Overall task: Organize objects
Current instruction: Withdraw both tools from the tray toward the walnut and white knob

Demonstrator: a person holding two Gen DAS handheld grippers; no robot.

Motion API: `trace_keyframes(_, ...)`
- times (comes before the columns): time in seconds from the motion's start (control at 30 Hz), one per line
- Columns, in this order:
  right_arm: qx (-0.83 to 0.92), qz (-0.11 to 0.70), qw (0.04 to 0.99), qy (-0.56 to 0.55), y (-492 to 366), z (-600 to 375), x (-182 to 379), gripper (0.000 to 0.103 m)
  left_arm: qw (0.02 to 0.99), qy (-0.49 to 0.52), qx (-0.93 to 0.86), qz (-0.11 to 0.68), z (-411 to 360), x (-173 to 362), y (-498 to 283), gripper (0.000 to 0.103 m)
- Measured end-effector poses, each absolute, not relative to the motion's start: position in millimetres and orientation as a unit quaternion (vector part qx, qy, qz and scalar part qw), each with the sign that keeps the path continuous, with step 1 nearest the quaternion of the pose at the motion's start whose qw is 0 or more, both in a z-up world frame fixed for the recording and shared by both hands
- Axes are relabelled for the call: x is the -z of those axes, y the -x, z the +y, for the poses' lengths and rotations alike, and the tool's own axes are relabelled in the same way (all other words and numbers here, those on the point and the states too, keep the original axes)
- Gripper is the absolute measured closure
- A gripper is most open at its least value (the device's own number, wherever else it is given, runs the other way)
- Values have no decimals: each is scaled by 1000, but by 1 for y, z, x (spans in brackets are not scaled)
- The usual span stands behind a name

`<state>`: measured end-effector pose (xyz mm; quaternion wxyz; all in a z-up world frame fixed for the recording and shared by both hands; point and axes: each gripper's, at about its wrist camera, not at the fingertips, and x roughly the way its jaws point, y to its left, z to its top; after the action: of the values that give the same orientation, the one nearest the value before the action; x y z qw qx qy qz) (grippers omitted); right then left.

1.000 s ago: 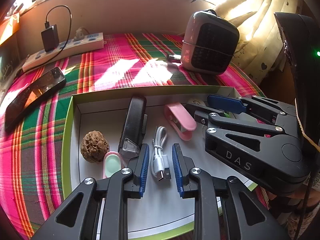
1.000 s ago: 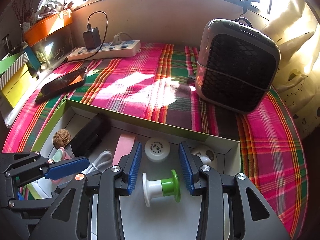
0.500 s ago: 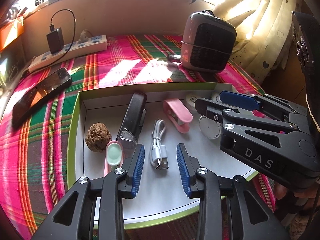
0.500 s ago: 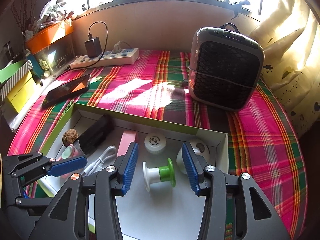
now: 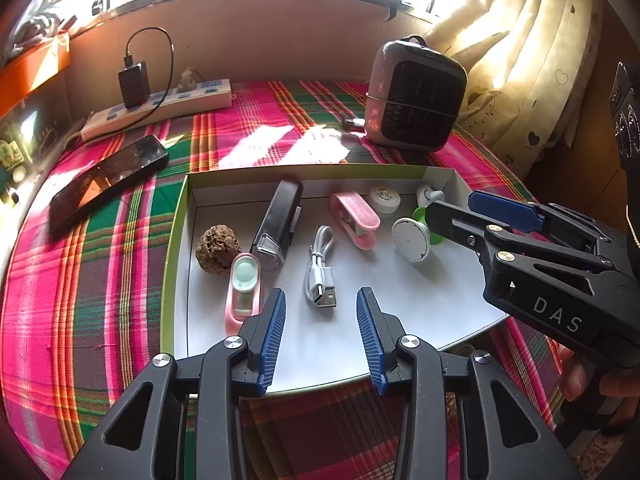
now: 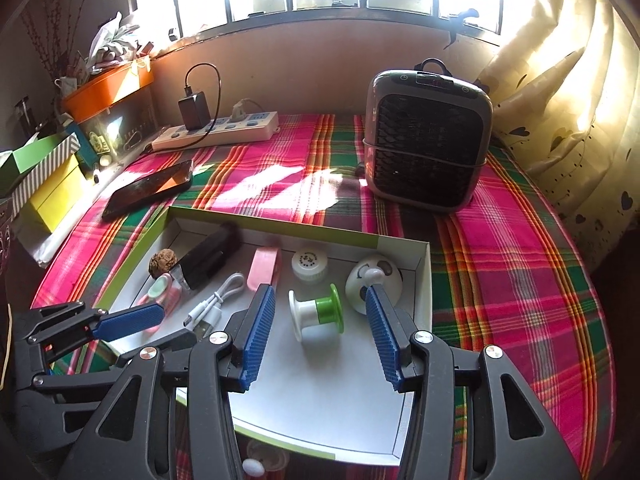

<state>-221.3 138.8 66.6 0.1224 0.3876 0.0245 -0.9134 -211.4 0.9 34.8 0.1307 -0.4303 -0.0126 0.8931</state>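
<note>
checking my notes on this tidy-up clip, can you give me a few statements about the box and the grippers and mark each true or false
1. The white USB cable lies inside the shallow white cardboard box with the green rim. True.
2. The left gripper is clamped on the cable. False: its jaws stand open, having just been opening, and the cable lies ahead of them, untouched.
3. The white and green plastic spool lies on its side in the box. True.
4. The right gripper holds the spool. False: its jaws have just been opening and are clear of it.
5. The black smartphone is in the box. False: it lies on the plaid cloth outside it.
</note>
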Motion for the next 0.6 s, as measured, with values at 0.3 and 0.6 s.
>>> trace_keyframes(0.3,920,9,120,-373,193,153,-70,54,129,411,-902,-23,-8,-43,184,68)
trace_keyframes(0.6,926,17,116,-359,167,164,-72,49,154,395,-906,-20,-2,-50,156,68)
